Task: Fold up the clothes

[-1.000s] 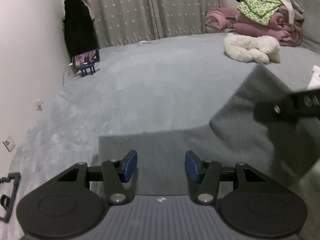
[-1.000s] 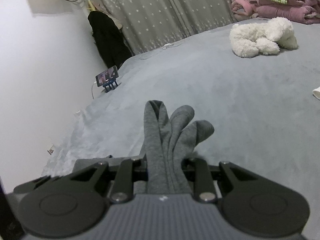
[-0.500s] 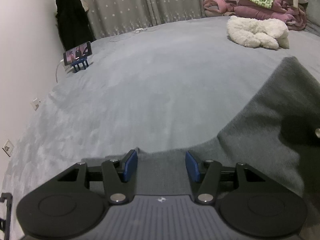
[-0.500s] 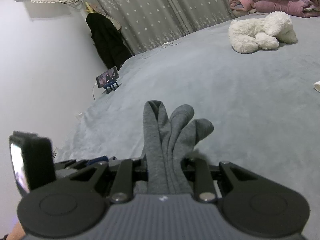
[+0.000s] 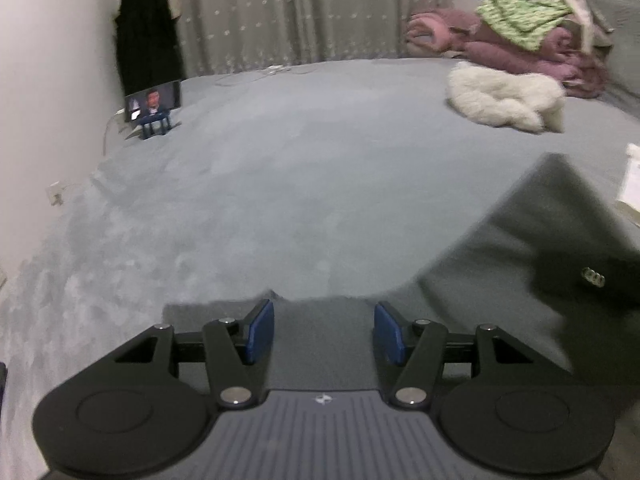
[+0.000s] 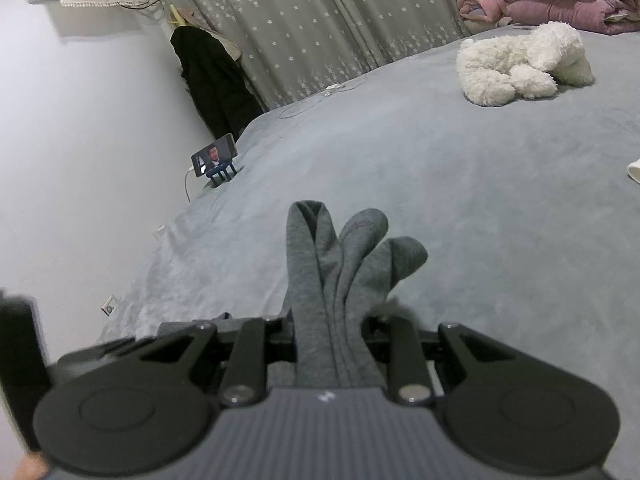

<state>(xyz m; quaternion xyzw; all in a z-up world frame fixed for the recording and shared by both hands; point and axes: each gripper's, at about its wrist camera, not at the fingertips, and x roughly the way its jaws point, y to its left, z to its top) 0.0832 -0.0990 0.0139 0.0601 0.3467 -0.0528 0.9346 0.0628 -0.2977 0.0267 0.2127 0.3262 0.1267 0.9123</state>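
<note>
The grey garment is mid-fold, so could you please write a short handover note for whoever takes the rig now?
Right gripper: shut on a bunched edge of the grey garment.
Left gripper: open, empty, low over the garment's near edge.
The garment lies partly on the bed, its right side raised.
Done: one edge gathered.
Left: grip with the left gripper, finish the fold, then lay it flat.

White wall [image 6: 80, 140], starry grey curtain [image 6: 340, 20] — grey bed [image 6: 480, 200]
</note>
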